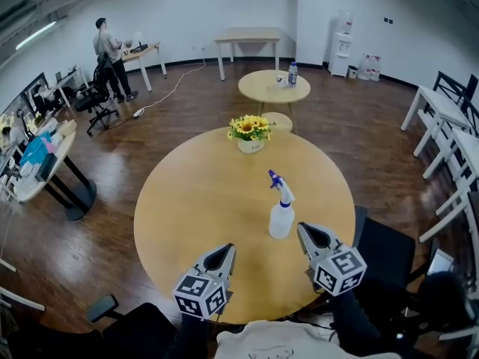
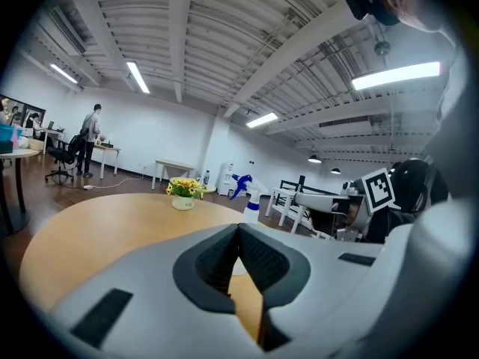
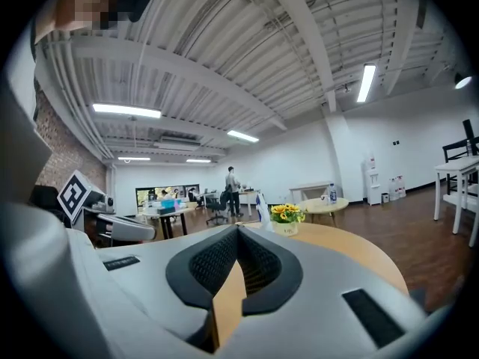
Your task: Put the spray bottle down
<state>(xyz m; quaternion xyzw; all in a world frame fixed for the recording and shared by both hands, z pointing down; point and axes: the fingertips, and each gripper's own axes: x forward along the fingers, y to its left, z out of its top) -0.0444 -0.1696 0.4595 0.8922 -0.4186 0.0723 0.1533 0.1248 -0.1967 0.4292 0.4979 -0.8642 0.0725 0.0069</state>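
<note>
Bright, even indoor light from ceiling strip lights (image 2: pixel 395 75); slight glare around tubes. Gripper views: strong fisheye bending, black corners. Left gripper (image 2: pixel 239 229) and right gripper (image 3: pixel 238 230) loom close, slightly soft. Head view: faint soft shadows on table (image 1: pixel 209 200).

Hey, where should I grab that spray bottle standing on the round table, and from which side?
Probably the tapering neck under the blue head of the spray bottle, approached level from the right gripper side: it stands upright, free all round, nozzle pointing away.
</note>
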